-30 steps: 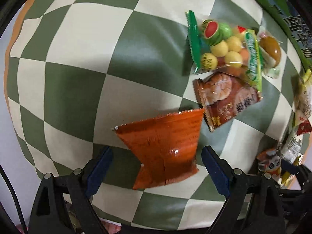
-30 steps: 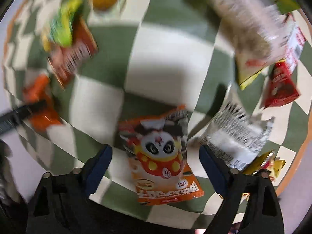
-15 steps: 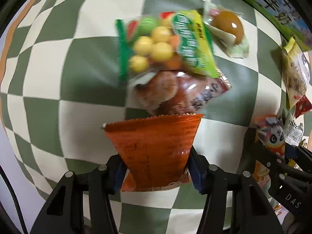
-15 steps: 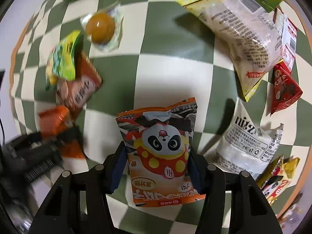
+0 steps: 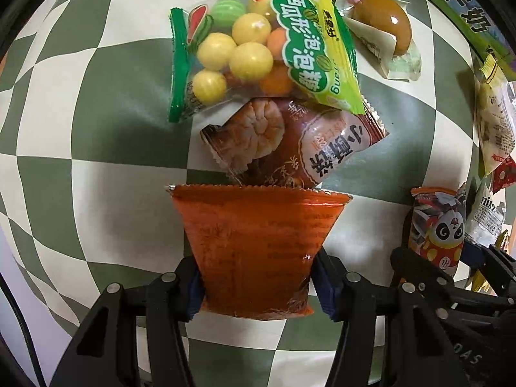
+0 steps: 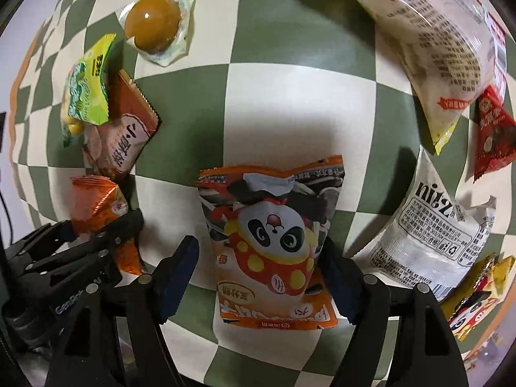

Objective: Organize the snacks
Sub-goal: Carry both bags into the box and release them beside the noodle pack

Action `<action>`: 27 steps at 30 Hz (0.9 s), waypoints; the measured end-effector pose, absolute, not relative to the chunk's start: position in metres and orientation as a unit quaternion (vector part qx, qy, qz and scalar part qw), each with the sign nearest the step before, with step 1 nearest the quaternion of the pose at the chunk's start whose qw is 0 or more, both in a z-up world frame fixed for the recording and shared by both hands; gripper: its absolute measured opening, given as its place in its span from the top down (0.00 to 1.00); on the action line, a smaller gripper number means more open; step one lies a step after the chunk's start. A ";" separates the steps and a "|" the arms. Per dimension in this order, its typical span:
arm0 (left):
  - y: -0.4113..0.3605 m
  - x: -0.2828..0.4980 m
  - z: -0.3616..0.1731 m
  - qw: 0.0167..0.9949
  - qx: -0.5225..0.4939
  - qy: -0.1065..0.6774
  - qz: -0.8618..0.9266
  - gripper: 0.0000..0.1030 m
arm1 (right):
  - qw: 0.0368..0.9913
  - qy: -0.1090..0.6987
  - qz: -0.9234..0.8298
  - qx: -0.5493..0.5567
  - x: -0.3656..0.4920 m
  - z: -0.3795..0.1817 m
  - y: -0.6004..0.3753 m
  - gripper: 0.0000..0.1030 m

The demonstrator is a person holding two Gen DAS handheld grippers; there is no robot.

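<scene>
My left gripper (image 5: 258,285) is shut on an orange snack packet (image 5: 254,245), held over the green and white checked cloth (image 5: 96,96). Just beyond it lie a brown packet (image 5: 300,142) and a green bag of round candies (image 5: 258,48). My right gripper (image 6: 261,277) has its jaws partly open around a panda snack packet (image 6: 271,238); the left pad stands a little off the packet, the right pad is at its edge. The left gripper (image 6: 74,251) with its orange packet (image 6: 96,203) shows at the left of the right wrist view.
A wrapped brown egg (image 6: 153,27) lies far left. A large pale bag (image 6: 435,38), a white packet (image 6: 432,232), a red sachet (image 6: 493,138) and a small yellow panda packet (image 6: 474,303) lie at the right. A green carton (image 5: 451,9) borders the cloth.
The left gripper closed on the orange packet and carried it toward the brown and candy packets. The right gripper closed in on the panda packet, then its jaws widened slightly.
</scene>
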State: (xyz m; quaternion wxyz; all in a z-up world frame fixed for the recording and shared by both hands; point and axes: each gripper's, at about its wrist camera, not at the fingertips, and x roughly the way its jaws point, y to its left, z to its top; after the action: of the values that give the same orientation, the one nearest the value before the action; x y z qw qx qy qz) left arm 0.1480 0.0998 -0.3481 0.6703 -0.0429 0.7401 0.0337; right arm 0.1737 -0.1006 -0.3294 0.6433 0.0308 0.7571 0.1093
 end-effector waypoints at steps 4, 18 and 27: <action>0.102 0.144 -0.343 0.675 -0.046 0.735 0.045 0.55 | 0.656 0.749 0.096 -0.003 0.167 -0.339 -0.094 0.39; 0.106 0.142 -0.275 0.716 -0.049 0.696 0.029 0.56 | 0.678 0.723 0.122 0.052 0.178 -0.293 -0.098 0.46; 0.089 0.172 -0.187 0.758 -0.076 0.647 -0.026 0.56 | 0.717 0.672 0.154 0.100 0.204 -0.211 -0.117 0.47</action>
State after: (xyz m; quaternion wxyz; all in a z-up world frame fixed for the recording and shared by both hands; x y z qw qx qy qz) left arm 0.1725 0.0894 -0.1869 0.7581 -0.0760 0.6471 -0.0258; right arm 0.2038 -0.1172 -0.2111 0.7171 0.1005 0.6723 0.1541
